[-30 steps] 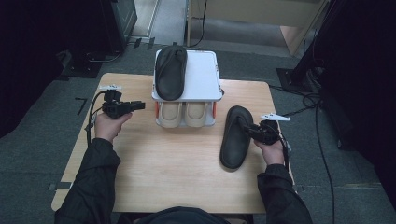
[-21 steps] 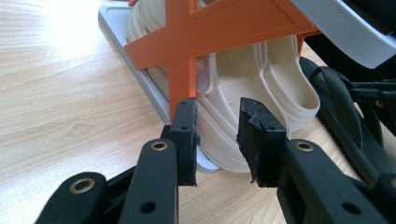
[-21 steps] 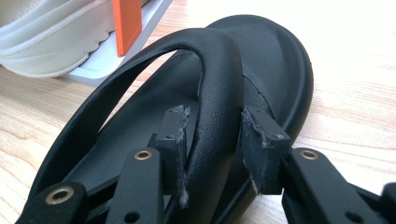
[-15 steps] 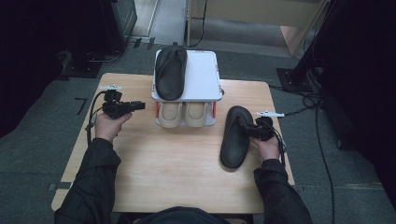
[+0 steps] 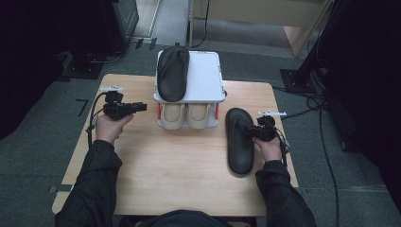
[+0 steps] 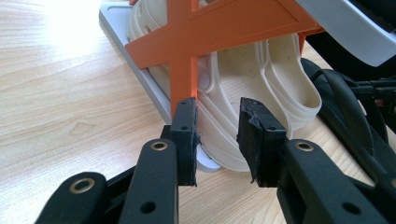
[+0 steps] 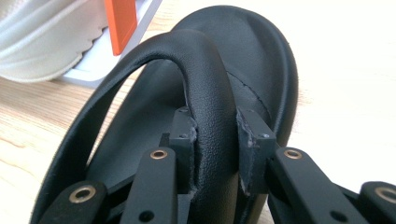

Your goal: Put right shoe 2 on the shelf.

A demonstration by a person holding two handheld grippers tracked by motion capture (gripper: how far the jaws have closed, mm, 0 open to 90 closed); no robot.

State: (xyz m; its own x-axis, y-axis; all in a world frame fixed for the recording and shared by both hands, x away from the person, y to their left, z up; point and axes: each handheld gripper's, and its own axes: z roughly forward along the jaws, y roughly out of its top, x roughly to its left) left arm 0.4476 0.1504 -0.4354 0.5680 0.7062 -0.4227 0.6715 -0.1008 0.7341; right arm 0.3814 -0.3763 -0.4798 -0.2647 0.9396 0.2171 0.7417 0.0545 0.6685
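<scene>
Smooth black leathery sandal strap [image 7: 205, 88]

I counted two black flip-flops: one [image 5: 239, 142] on the table [image 5: 189, 179], one [image 5: 172, 72] on top of the rack [image 5: 208, 80]. Two cream clogs [image 5: 185, 115] sat side by side on the lower shelf. There was one rack, one table, and two grippers, left [image 5: 140, 107] and right [image 5: 246, 127].

Table [image 5: 189, 179]: near half bare wood, free passage btwn both hands. Centre-back blocked by two-tier shoe rack [image 5: 208, 75]; black sandal [image 5: 172, 71] on top, cream clogs [image 5: 186, 115] on the lower tier. Second black sandal [image 5: 239, 142] lies R of rack, narrow gap btwn them. L of rack: open strip.
</scene>
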